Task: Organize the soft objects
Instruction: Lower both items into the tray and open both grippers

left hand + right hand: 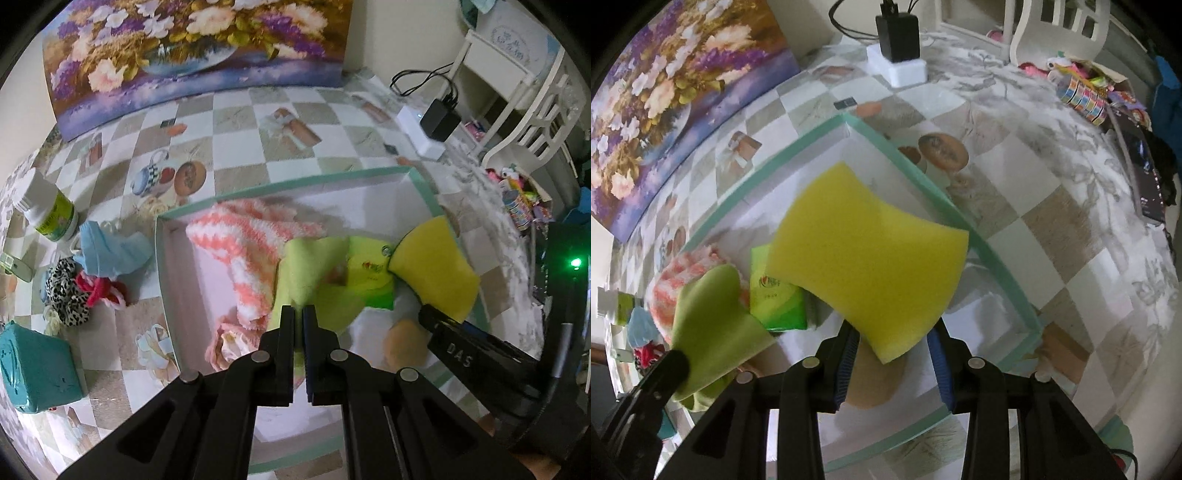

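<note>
The left gripper [298,314] is closed on a light green cloth [314,266] over a shallow box with a teal rim [295,181]. Inside the box lie a pink and white fluffy cloth [240,243] and a green packet [369,269]. At the right, the right gripper [439,321] holds a yellow sponge [432,266]. On the desk [236,147], left of the box, are a blue cloth [107,251], a leopard scrunchie [66,291] and a white bottle [48,210].

My left gripper [298,314] was matte black plastic with silver round pivot pins; my right gripper [892,343] had ribbed blue pads [846,365] and white "DAS" lettering along one finger.
</note>
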Action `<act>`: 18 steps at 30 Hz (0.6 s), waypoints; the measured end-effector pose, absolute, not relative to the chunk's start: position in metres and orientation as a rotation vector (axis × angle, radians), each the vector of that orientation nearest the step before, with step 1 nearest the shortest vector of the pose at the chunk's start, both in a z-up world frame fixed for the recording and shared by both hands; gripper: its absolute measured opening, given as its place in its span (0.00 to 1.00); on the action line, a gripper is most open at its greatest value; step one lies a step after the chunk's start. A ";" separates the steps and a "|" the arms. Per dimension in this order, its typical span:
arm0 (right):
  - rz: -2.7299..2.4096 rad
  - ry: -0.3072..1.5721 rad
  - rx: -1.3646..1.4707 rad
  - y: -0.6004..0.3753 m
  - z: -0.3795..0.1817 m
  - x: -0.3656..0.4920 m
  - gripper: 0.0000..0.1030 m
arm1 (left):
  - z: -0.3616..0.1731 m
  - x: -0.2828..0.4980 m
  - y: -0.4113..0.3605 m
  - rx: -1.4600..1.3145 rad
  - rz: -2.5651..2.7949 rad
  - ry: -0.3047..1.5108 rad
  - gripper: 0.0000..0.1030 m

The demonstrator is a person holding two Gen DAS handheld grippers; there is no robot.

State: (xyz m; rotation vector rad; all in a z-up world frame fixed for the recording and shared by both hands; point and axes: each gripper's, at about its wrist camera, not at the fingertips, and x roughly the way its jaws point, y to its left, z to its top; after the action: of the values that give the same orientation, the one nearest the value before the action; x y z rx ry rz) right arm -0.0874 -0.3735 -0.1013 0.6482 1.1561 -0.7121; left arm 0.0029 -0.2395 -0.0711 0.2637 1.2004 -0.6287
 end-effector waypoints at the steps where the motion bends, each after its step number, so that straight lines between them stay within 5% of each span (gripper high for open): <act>1: -0.710 1.164 0.656 -0.373 -0.104 -0.088 0.39 | -0.074 0.004 -0.240 0.268 -0.625 1.206 0.04; 18: -0.707 1.194 0.663 -0.378 -0.109 -0.085 0.41 | -0.099 0.001 -0.248 0.348 -0.608 1.258 0.09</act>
State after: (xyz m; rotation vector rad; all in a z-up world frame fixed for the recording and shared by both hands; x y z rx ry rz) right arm -0.0849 -0.3776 -0.1091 0.6633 1.1936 -0.7067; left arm 0.0013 -0.2475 -0.0992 0.3475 1.2585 -0.6082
